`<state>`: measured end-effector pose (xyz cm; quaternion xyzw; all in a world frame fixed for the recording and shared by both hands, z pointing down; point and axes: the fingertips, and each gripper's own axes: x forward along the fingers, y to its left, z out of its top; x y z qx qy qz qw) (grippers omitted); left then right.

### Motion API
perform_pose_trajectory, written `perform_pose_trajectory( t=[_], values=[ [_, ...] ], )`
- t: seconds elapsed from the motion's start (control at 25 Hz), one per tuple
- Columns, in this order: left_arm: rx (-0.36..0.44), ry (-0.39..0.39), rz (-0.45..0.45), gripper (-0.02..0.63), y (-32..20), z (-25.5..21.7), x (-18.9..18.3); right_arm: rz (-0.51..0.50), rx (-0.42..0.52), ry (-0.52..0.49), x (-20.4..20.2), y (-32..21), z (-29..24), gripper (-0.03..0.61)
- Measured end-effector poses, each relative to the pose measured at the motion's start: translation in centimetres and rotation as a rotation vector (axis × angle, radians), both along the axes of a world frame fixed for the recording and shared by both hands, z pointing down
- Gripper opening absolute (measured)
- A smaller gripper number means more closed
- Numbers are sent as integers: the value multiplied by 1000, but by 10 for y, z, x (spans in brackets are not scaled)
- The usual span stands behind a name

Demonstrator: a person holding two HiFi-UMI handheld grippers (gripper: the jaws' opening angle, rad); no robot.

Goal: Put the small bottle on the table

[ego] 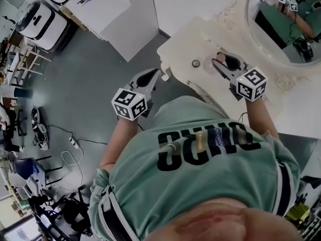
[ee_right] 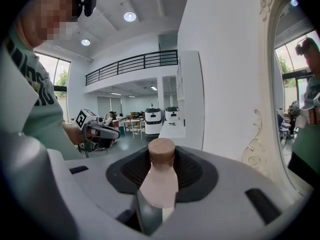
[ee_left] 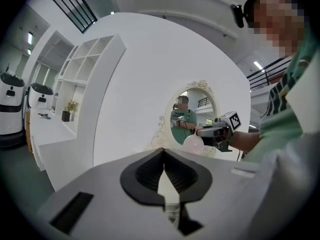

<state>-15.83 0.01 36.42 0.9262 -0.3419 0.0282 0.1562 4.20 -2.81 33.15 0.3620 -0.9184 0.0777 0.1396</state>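
Pale pink small bottle (ee_right: 160, 184), tan cap, upright, clamped between right gripper (ee_right: 162, 156) jaws above cream table (ego: 185, 44), head view's 1 o'clock. Left gripper (ee_left: 164, 156) jaws together, empty, at bottle's 9 o'clock.

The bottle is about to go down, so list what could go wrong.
The bottle lies along the right gripper, cap outward; released like that it may land on its side and roll. The gripper hangs near the curved edge of the table, so a roll could reach the floor.
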Motion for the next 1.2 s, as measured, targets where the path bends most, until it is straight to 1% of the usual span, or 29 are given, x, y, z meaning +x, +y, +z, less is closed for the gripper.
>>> perform_pose_trajectory(
  t=[0.2,0.36,0.48,0.64,0.84,0.92,1.0,1.08,1.2],
  values=[
    [-28,0,51,11,-27,12,-19,39,-27,12,-21,-18,9,131],
    [-49,6,68,11,-48,22,-16,53,-50,16,-20,-34,20,131],
    [-66,1,71,11,-74,20,-10,49,-62,14,-16,-61,18,131],
    [-68,-34,47,11,-103,25,12,23,-55,-2,6,-96,27,132],
    [-80,-84,-27,11,-124,40,44,-39,-41,-11,38,-127,51,131],
    [-90,-89,-53,11,-141,42,52,-75,-24,2,42,-145,54,130],
    [-102,-80,-74,11,-163,44,61,-102,-9,12,45,-165,56,132],
    [-111,-85,-71,11,-177,51,68,-109,-14,11,46,-180,62,132],
    [-118,-92,-43,11,-188,62,71,-88,-43,0,45,-188,75,131]
  ],
)
